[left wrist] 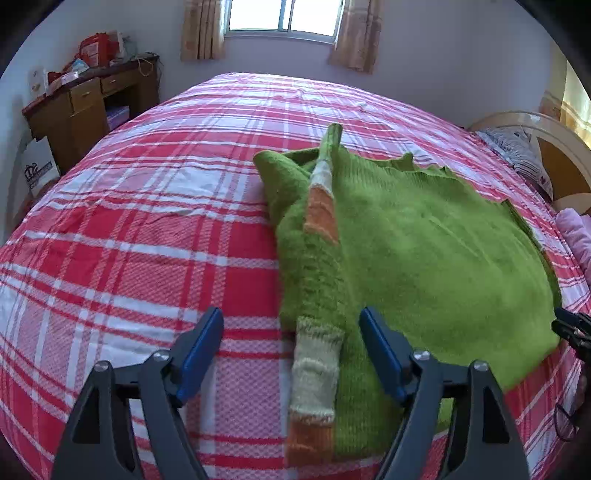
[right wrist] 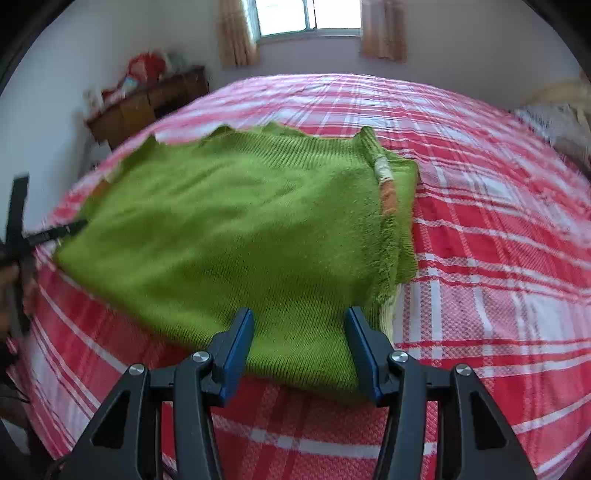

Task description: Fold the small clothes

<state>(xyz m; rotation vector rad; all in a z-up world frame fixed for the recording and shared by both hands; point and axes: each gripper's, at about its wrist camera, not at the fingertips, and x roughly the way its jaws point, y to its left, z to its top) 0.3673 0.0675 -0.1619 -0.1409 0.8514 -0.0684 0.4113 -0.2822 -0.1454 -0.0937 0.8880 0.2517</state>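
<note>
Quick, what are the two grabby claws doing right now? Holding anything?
Left gripper: open, holding nothing, hovering over the striped sleeve of the green sweater.
Right gripper: open, holding nothing, at the sweater's near edge.

1. Bright green ribbed knitted sweater (left wrist: 424, 251) (right wrist: 229, 229), with a sleeve banded in orange, cream-white and pale green.
2. Red, pink and white plaid cotton bed cover (left wrist: 147, 229) (right wrist: 498, 258): broad red blocks, thin white lines, finely checked pink squares.
3. Black plastic left gripper (left wrist: 291, 354) and black plastic right gripper (right wrist: 299, 350), both with blue pads on the jaws and silver screw heads.
4. Dark brown wooden desk (left wrist: 92, 99) (right wrist: 147, 99), topped with red and white clutter.
5. Beige patterned curtains (left wrist: 203, 29) (right wrist: 236, 33) beside a bright white window.
6. Pale lilac-white painted walls (left wrist: 443, 62).
</note>
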